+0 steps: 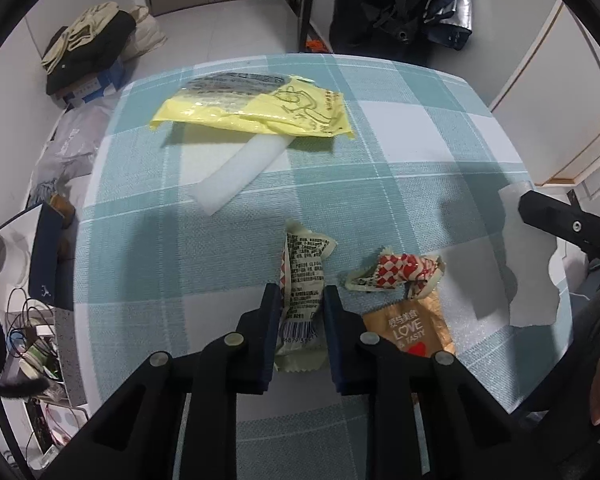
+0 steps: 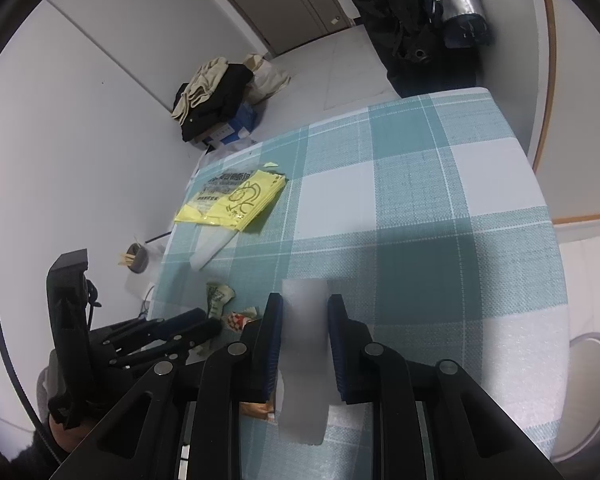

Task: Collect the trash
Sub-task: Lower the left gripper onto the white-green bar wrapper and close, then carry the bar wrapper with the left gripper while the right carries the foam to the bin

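In the left wrist view, the left gripper (image 1: pixel 302 300) fills the bottom centre of the frame, and a pale printed wrapper (image 1: pixel 302 280) with a barcode lies between its two fingers (image 1: pixel 271 312). The fingers stand close on either side of the wrapper, though whether they press it cannot be told. Just right of the wrapper sits a crumpled red-and-white checked wrapper (image 1: pixel 396 272), and below that a brown sachet (image 1: pixel 410 326) printed "LOVE & TASTY", partly under the right finger. At the right edge a torn white foam sheet (image 1: pixel 528 264) lies on the checked tabletop (image 1: pixel 420 152), with the tip of the right gripper (image 1: pixel 568 228) over it. In the upper middle a yellow plastic bag (image 1: pixel 260 106) rests across a white foam strip (image 1: pixel 240 174).

In the right wrist view, that gripper's fingers (image 2: pixel 270 340) sit at the bottom centre, apart but narrowly, with a blurred white foam piece (image 2: pixel 304 356) between them; contact cannot be told. The left gripper shows at lower left, the small wrappers just beyond it, and the yellow bag lies at centre left
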Demonstrator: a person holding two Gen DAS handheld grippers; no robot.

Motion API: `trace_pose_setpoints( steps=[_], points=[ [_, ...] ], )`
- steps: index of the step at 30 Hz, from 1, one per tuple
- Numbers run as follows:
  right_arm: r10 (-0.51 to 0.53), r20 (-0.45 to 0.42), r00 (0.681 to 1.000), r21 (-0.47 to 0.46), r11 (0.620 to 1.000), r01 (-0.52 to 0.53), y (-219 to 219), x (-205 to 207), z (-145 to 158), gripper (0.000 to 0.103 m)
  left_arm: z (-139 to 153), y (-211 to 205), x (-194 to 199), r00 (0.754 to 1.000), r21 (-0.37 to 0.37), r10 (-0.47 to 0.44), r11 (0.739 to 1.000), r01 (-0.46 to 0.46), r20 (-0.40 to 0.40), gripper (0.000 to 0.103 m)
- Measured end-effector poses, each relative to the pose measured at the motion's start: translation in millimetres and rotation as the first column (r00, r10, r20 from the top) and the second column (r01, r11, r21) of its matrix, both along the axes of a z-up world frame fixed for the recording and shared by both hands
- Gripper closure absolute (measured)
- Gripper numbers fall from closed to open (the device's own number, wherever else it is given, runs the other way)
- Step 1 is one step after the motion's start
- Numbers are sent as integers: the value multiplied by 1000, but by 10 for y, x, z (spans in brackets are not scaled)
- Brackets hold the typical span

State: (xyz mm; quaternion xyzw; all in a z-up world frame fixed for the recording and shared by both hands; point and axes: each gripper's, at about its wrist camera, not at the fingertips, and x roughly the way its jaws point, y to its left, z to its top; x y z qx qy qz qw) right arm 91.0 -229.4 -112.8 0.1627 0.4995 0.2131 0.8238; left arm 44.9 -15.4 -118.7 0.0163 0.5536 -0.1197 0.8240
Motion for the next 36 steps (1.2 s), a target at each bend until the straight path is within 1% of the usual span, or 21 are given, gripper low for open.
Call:
trace_pose_setpoints(
  steps=[4,5,6,7,8,11,13,15,18,20,22,24,26,28,29,30,32,34,35,36],
  points=[
    [2,28,1000,1,1000,-2,18,-42,69,82,50,47,-10,1000,-48,15,999,-15,-1,86],
    [2,38,999,3,1000,-2,18,-55,93,82,63,63,-14,1000,-70,18,997,-19,-11,86],
    [2,48,999,6,1000,-2,14,-60,113,82,67,80,-11,1000,-83,21,996,-22,-14,90],
    [-1,58,998,9,1000,1,8,-72,138,82,96,88,-19,1000,-102,20,995,-21,-10,96],
    [-4,72,997,16,1000,3,-2,-91,172,82,122,86,-20,1000,-104,16,994,-16,-5,99],
    [-9,111,994,29,1000,5,-27,-143,275,82,195,100,-42,999,-115,23,993,-20,23,99],
    [-12,133,991,37,999,7,-42,-176,335,82,190,86,-42,1000,-121,20,992,-18,17,99],
    [-13,139,990,41,999,8,-47,-195,363,82,207,104,-28,1000,-136,22,990,-19,17,99],
    [-15,137,990,45,999,9,-51,-228,374,82,252,142,-24,999,-140,36,990,-31,34,98],
    [-14,143,990,46,999,8,-62,-249,389,82,228,148,-26,999,-123,41,992,-37,29,98],
    [-15,148,989,49,999,8,-76,-266,399,82,169,116,-13,1000,-116,21,993,-20,3,93],
    [-19,149,989,53,999,11,-94,-275,407,82,115,67,-3,1000,-90,2,996,-3,-13,84],
    [-23,145,989,58,998,15,-117,-280,406,82,77,21,-8,1000,-60,-4,998,4,-12,82],
    [-28,143,989,62,998,19,-139,-281,404,82,14,-27,2,999,-28,-9,1000,8,-30,77],
    [-30,142,989,64,998,21,-153,-281,404,82,-28,-48,12,999,-11,-10,1000,9,-39,72],
    [-32,142,989,66,998,23,-160,-286,405,82,-69,-63,25,999,4,-8,1000,8,-44,71],
    [-34,145,989,69,997,25,-176,-294,412,82,-81,-99,25,999,21,-24,999,25,-23,70],
    [-36,147,988,72,997,26,-188,-306,419,82,-110,-156,32,999,73,-52,996,53,-17,71],
    [-37,149,988,73,997,26,-196,-312,425,82,-115,-172,36,999,85,-52,995,53,-13,73],
    [-38,150,988,73,997,27,-197,-321,425,82,-119,-178,46,999,87,-53,995,54,-13,82]
  ],
)
